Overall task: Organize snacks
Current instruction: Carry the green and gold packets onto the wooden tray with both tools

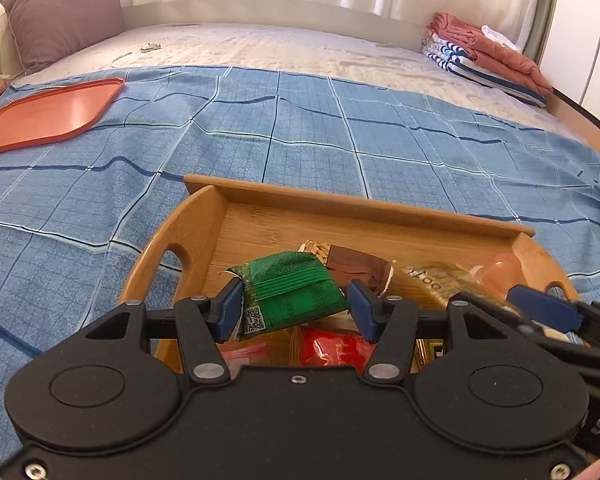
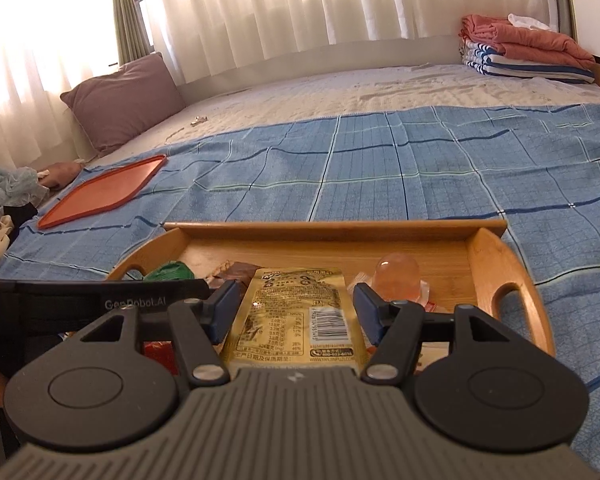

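A wooden tray (image 1: pixel 340 202) with cut-out handles sits on the blue checked cloth and holds several snacks. My left gripper (image 1: pixel 296 306) is shut on a green packet (image 1: pixel 288 284), its pads on both side edges. Behind it lie a brown bar (image 1: pixel 354 266) and a red packet (image 1: pixel 332 346) below. My right gripper (image 2: pixel 294 308) has its pads around a yellow packet (image 2: pixel 296 312) in the tray (image 2: pixel 496 258); contact cannot be told. A pink jelly cup (image 2: pixel 396 276) stands beside it. The right gripper also shows in the left wrist view (image 1: pixel 540 308).
An orange flat tray (image 1: pixel 48 114) lies on the cloth at the far left, also in the right wrist view (image 2: pixel 104 192). A mauve pillow (image 1: pixel 60 16) and folded towels (image 1: pixel 484 54) sit at the bed's far corners. Curtains hang behind.
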